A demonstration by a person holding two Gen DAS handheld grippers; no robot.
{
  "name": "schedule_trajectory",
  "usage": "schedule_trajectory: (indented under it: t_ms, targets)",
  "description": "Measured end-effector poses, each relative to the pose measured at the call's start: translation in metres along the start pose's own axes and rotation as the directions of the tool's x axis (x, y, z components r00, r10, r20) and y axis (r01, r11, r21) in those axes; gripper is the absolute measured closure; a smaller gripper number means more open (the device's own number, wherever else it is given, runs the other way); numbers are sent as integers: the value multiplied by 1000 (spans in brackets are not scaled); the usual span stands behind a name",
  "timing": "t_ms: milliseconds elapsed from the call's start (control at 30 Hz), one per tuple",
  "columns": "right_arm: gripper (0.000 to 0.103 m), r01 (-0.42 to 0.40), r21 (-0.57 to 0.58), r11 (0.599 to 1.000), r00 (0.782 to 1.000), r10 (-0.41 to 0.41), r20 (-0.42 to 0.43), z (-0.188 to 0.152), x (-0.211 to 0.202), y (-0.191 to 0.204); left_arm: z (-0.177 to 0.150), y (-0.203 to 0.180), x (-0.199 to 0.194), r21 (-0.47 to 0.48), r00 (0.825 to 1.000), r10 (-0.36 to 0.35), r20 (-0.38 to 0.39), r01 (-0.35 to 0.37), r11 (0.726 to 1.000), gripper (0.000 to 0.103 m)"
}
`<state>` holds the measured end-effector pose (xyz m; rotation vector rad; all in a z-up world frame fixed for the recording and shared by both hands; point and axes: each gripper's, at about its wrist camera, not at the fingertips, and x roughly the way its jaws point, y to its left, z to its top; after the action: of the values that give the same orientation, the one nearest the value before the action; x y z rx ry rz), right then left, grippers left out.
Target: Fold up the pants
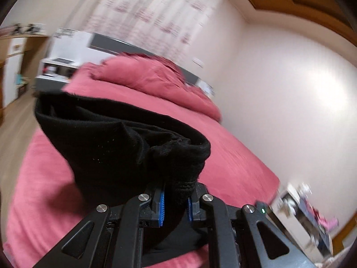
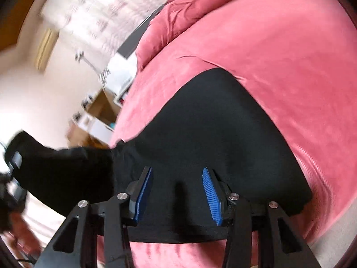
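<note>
The black pants [image 1: 111,145] hang in a bunched fold above the pink bed [image 1: 234,163]. My left gripper [image 1: 178,189] is shut on a thick gathered edge of them, squeezed between its blue pads [image 1: 161,203]. In the right wrist view, the rest of the pants [image 2: 212,122] lie spread on the bed [image 2: 279,55], with one part rising toward the left edge. My right gripper [image 2: 177,172] hovers just over that fabric. Its blue pads [image 2: 210,192] stand apart and grip nothing.
A heaped pink duvet [image 1: 145,76] lies at the head of the bed. White shelving [image 1: 55,67] and wooden floor [image 1: 13,122] lie beyond the bed's left side. A cluttered low stand [image 1: 301,205] sits by the pale wall on the right.
</note>
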<state>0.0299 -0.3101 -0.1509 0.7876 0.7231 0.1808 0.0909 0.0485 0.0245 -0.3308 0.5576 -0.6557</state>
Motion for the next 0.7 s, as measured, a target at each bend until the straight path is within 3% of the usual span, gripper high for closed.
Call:
schedule_trajectory:
  t_ms: [133, 233, 500, 700]
  targets:
    - [52, -72, 46, 996, 996, 69, 60, 5, -19, -6, -10, -35, 38, 80, 992, -71, -107, 80, 994, 89]
    - [51, -76, 67, 995, 990, 67, 126, 12, -38, -15, -21, -54, 63, 129, 982, -86, -165, 108, 986, 89]
    - [49, -49, 145, 988, 970, 12, 242, 26, -69, -47, -41, -77, 132, 154, 948, -103, -301, 155, 976, 89]
    - [46, -150, 310, 939, 957, 59, 285, 23, -75, -85, -57, -98, 175, 189, 923, -104, -370, 184, 964, 89]
